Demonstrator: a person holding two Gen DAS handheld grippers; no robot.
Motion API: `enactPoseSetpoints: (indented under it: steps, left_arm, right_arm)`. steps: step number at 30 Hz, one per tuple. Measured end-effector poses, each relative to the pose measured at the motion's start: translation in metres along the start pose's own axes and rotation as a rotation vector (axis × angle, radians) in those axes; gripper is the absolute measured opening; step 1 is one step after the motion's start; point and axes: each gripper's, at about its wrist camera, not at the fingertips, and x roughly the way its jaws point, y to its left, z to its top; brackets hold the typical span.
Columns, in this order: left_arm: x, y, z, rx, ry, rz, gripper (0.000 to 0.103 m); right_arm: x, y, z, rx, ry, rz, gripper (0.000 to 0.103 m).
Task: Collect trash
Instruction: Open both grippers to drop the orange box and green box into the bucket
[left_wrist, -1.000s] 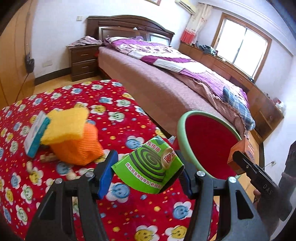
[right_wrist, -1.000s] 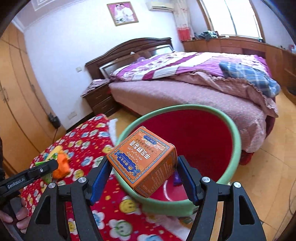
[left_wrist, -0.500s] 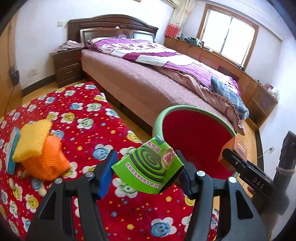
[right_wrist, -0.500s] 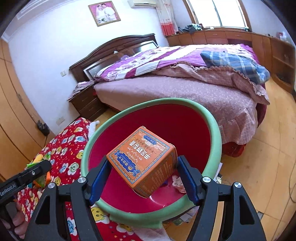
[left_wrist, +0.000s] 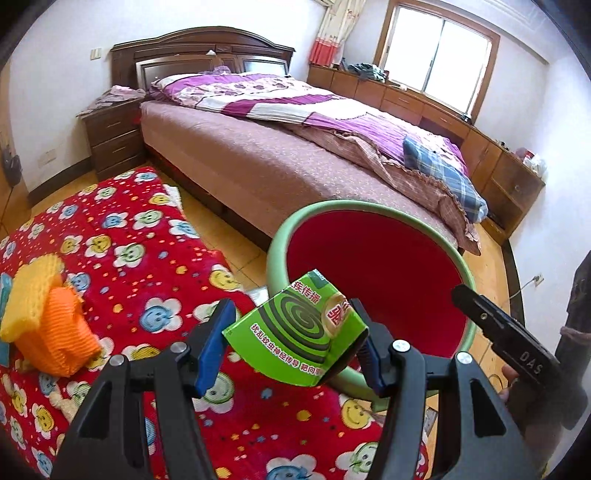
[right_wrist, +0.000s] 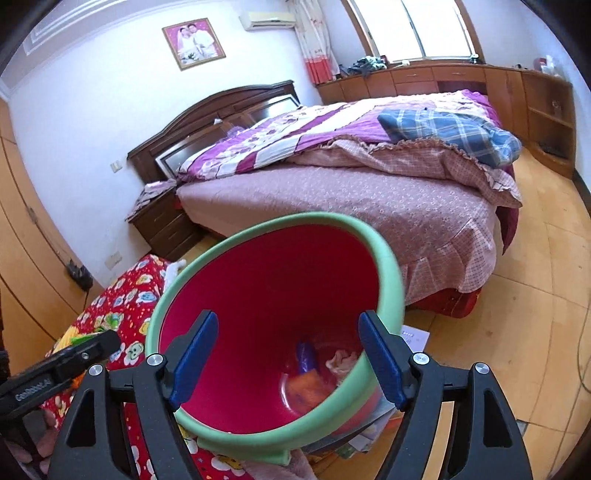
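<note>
Your left tongs (left_wrist: 291, 343) clamp green mosquito-coil box (left_wrist: 295, 338), held at 9 o'clock rim of red bin (left_wrist: 388, 288), above flowered worktop (left_wrist: 122, 243). Your right tongs (right_wrist: 288, 354) just been opening, now wide, nothing between pads, over bin mouth. Orange box (right_wrist: 308, 387) lies on bin bottom, blurred.
</note>
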Motion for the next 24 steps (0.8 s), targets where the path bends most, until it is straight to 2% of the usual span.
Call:
enactPoseSetpoints:
  steps: [11,14,18,24]
  left_arm:
    - [0.024,-0.039,0.008,0.104,0.019,-0.050,0.062]
    - [0.031,-0.048,0.008,0.128,0.033,-0.052,0.067]
    - [0.032,-0.053,0.007,0.137,0.023,-0.047,0.073]
    - [0.025,-0.049,0.007,0.125,0.009,-0.052,0.073]
  right_arm:
    - [-0.023,-0.029,0.005,0.079,-0.053,-0.047,0.079]
    - [-0.024,-0.035,0.005,0.090,-0.053,-0.058,0.079]
    - [-0.025,-0.037,0.003,0.100,-0.050,-0.062,0.079]
    - [-0.025,-0.035,0.002,0.097,-0.044,-0.056,0.079]
